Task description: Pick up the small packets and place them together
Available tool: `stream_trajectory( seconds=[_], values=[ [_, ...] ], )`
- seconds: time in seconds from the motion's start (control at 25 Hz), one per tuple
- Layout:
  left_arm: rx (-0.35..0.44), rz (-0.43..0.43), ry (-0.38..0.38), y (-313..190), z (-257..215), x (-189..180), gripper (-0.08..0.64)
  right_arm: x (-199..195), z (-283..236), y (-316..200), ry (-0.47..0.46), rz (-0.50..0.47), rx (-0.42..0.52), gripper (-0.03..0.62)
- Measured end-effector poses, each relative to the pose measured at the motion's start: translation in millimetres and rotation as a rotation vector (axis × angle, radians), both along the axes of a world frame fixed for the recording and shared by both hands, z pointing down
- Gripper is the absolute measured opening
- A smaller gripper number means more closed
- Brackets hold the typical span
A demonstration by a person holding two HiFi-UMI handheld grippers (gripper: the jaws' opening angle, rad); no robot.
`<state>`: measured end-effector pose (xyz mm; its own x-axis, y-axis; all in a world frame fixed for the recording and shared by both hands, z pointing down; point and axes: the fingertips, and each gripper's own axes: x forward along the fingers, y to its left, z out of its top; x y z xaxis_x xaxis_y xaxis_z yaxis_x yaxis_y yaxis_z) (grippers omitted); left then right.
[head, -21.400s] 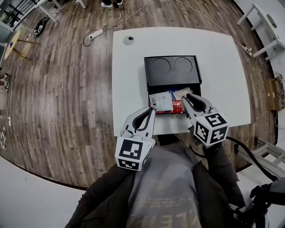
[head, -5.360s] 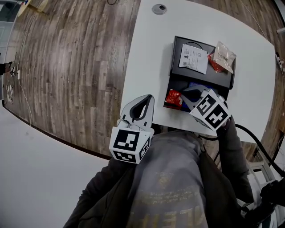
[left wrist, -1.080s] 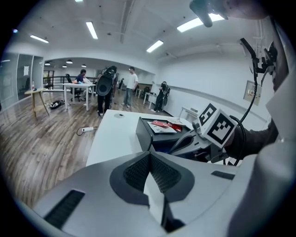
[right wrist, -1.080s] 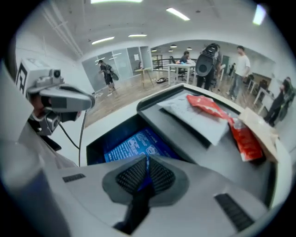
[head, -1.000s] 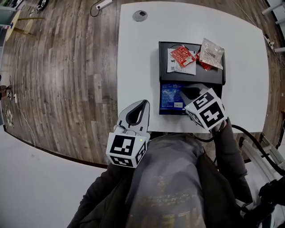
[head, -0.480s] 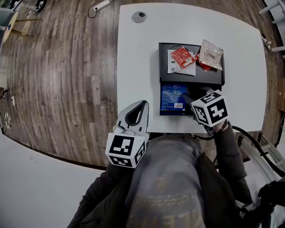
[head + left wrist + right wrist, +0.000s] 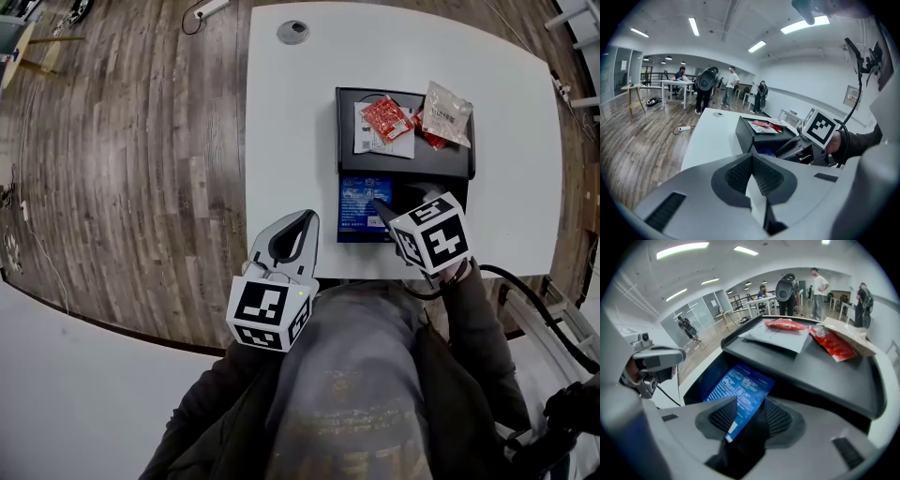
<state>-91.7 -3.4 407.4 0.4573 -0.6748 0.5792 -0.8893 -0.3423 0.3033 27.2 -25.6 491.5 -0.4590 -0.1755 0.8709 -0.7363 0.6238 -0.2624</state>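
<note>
A black box (image 7: 405, 167) stands on the white table (image 7: 291, 112). On its lid lie a white packet (image 7: 367, 142), a red packet (image 7: 384, 117) on top of it, and a clear packet (image 7: 447, 108) over another red one. In the open compartment lies a blue packet (image 7: 361, 202). My right gripper (image 7: 394, 202) points down into that compartment. Its jaws have just been opening, and the blue packet (image 7: 740, 387) lies loose between them (image 7: 751, 401). My left gripper (image 7: 307, 216) hangs shut and empty at the table's near edge, left of the box (image 7: 752, 136).
A round grommet (image 7: 292, 32) sits at the table's far edge. Wooden floor (image 7: 122, 141) lies left of the table. In the gripper views, people (image 7: 705, 89) stand by far tables. My body is close against the near table edge.
The right gripper's jaws have spread off the blue packet and its marker cube has rolled a little. The blue packet stays in the compartment. The left gripper has kept still.
</note>
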Motion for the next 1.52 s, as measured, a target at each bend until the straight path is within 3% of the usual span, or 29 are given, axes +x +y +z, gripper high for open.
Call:
stream_trajectory(
  seconds=[0.12, 0.2, 0.32, 0.44, 0.52, 0.68, 0.92, 1.04, 1.2, 1.52],
  values=[
    [-0.004, 0.000, 0.002, 0, 1, 0, 0.003, -3, -7, -3, -0.106, 0.087, -0.040, 0.170],
    [-0.005, -0.004, 0.003, 0, 1, 0, 0.003, -5, -10, -3, -0.130, 0.105, -0.046, 0.170],
    [-0.005, -0.007, 0.003, 0, 1, 0, 0.003, -3, -4, -4, -0.065, 0.069, -0.025, 0.156],
    [0.000, -0.010, 0.004, 0, 0, 0, 0.003, 4, 3, -8, 0.034, 0.005, 0.037, 0.034],
    [0.002, -0.014, 0.003, 0, 0, -1, 0.003, 5, 3, -8, 0.035, -0.005, 0.043, 0.024],
    [0.010, -0.020, 0.005, 1, -2, -2, 0.003, 6, -8, -7, -0.043, 0.045, 0.031, 0.008],
    [0.029, -0.016, 0.013, 7, -9, 2, 0.003, 2, -42, -2, -0.238, 0.166, -0.030, 0.006],
    [0.046, -0.009, 0.017, 10, -14, 4, 0.003, 5, -48, 0, -0.277, 0.215, -0.033, 0.006],
    [0.066, -0.005, 0.017, 16, -20, 4, 0.003, 7, -61, 4, -0.293, 0.221, 0.006, 0.005],
    [0.109, 0.013, 0.025, 26, -34, 9, 0.003, -5, -109, 17, -0.317, 0.126, 0.179, 0.005]
  ],
)
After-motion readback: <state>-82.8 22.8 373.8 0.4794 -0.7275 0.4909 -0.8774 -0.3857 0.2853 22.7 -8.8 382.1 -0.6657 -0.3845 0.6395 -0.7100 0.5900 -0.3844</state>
